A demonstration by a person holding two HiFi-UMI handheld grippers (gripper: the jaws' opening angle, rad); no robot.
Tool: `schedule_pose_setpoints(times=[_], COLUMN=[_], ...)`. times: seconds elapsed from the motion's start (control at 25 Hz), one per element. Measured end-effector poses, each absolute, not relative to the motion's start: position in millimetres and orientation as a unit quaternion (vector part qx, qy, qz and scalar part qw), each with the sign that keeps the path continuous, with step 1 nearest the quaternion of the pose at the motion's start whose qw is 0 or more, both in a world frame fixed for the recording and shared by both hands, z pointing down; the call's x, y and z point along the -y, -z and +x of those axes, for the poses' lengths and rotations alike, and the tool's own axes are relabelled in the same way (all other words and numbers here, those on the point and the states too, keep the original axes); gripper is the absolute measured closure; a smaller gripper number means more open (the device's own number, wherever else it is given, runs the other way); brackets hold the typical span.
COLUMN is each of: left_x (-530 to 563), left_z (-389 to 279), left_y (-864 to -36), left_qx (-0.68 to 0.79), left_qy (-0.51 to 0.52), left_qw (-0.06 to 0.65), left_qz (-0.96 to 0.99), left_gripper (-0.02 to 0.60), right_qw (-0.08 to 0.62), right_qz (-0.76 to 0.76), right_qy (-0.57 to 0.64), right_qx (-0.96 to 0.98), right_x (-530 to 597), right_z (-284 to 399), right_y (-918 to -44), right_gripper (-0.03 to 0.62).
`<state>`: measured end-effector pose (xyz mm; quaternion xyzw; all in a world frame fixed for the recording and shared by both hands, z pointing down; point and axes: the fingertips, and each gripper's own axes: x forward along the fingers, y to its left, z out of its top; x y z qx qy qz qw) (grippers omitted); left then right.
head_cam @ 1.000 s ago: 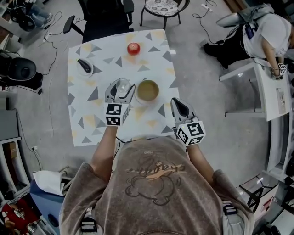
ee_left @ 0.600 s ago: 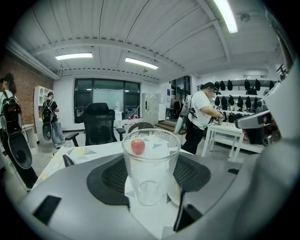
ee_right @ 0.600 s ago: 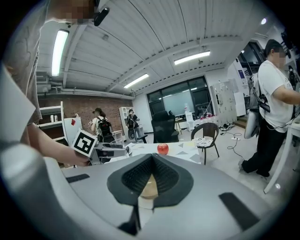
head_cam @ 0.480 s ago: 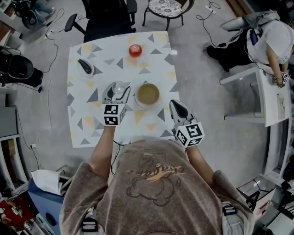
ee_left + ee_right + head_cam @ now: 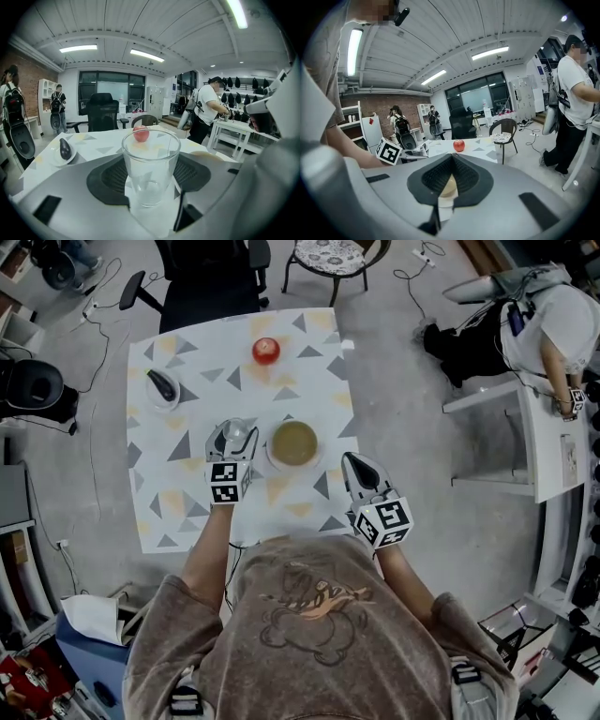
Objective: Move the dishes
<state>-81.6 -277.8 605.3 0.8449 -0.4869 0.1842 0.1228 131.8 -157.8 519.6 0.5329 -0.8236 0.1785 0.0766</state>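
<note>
A clear empty glass stands upright between the pads of my left gripper, which is shut on it at mid table. Just right of it sits a tan bowl on a white saucer, partly visible between the right gripper's jaws. My right gripper is shut and empty, off the table's right front corner. A small white dish with a dark aubergine-like object lies at the far left. A red apple rests at the far middle.
The table wears a white cloth with grey and yellow triangles. A black office chair and a round-seated chair stand at its far side. A person works at a white desk to the right.
My left gripper with the glass has shifted slightly left, away from the bowl. The right gripper has stayed beside the table's corner.
</note>
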Motion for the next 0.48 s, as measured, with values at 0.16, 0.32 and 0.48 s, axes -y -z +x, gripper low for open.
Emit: schedule_pose_setpoints(times=[0.16,0.32,0.48], left_x=[282.0,285.0,284.7], left_z=[-81.2,-80.6,-78.1], left_y=[-614.1,-617.5,-617.4], left_qx=[0.492,0.495,0.493], left_qy=[-0.185,-0.184,-0.186], left_qw=[0.128,0.126,0.120], left_qz=[0.841,0.840,0.842], left_gripper=[0.293,0.293,0.293], right_qw=[0.081,0.084,0.085], right_qz=[0.530,0.532,0.534], right_qy=[-0.182,-0.185,-0.186], right_qx=[0.824,0.822,0.821], right_x=[160.7,162.9,163.4], right_z=[133.2,137.1,140.5], right_y=[-522.1,-524.4,-525.2], right_gripper=[0.588,0.588,0.588])
